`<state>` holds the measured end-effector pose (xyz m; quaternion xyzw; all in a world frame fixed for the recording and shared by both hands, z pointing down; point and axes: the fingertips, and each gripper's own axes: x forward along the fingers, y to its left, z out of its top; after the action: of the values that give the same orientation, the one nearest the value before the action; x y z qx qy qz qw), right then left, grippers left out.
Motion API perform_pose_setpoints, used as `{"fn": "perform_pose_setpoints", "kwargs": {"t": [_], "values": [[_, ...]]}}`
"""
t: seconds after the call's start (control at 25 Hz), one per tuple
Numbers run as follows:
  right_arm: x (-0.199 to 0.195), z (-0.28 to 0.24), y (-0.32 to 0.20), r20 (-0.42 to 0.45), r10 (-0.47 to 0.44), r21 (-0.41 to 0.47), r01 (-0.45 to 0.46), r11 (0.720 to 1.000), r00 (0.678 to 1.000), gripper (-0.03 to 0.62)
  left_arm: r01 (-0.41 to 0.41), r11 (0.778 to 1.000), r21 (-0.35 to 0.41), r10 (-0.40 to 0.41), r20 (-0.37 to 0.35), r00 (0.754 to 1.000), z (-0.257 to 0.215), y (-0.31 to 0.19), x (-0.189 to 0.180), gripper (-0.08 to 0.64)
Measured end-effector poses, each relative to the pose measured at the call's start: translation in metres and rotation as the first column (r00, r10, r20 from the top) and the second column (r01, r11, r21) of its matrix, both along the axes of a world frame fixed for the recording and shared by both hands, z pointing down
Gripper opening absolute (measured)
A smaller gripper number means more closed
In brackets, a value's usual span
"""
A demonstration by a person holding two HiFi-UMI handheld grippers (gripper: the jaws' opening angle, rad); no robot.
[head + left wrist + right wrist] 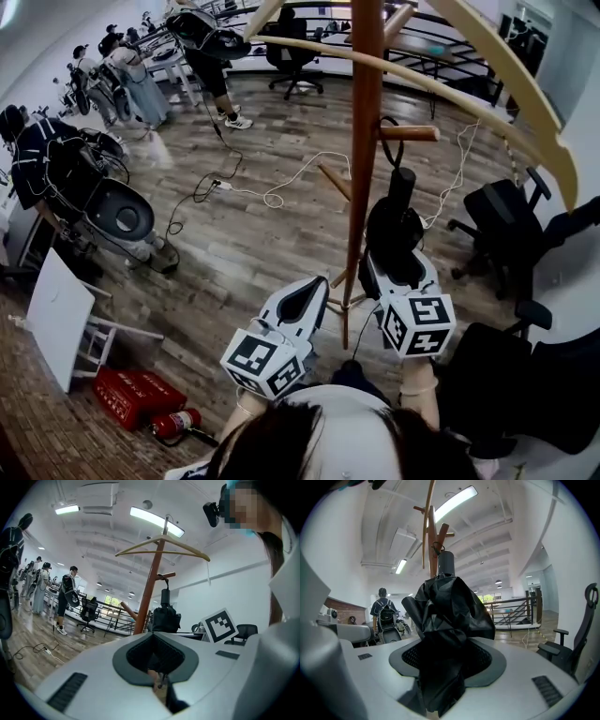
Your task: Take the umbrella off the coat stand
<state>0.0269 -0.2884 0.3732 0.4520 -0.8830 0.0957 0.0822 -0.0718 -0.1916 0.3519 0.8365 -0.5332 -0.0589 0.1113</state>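
Okay, close to me, my left gripper (154,657) points level. Its fingers are together and there is nothing in them.

Just beside it, my right gripper (446,660) is tipped a little down. Its fingers are wide apart and clamped on the umbrella (445,616). The umbrella is black and folded up, and its crumpled cloth fills the gap between the fingers. Its round handle end sticks up above the gripper.

From the handle, a thin black loop (383,141) goes up to a short peg (412,133) on the stand (364,112). I cannot tell if the loop is over the peg or just by it. The umbrella is right up next to the stand's brown pole, at about the middle of it.

Down by my left side, a red box (131,394) lies on the wood floor (272,244). A black chair (506,230) sits to the right of the stand. Past the stand, a white cord (291,183) curls over the floor.

Far off at the back, some people (131,80) stand by more gear.
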Motion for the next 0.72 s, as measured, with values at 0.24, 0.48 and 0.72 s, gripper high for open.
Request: {"fn": "perform_pose_setpoints", "kwargs": {"t": [0.24,0.48,0.72], "values": [[0.007,-0.011,0.001,0.013,0.011,0.02,-0.011,1.0,1.0,0.249,-0.013,1.0,0.009,0.013,-0.008,1.0,0.0,0.004,0.004,0.009],[0.017,-0.025,0.002,0.037,0.021,0.035,-0.022,0.999,0.999,0.249,-0.017,1.0,0.02,0.017,-0.016,1.0,-0.006,0.005,0.01,0.009],[0.023,-0.037,0.005,0.07,0.029,0.043,-0.032,0.999,0.997,0.249,-0.009,1.0,0.025,0.01,-0.031,0.999,-0.009,0.008,0.01,0.009]]}}
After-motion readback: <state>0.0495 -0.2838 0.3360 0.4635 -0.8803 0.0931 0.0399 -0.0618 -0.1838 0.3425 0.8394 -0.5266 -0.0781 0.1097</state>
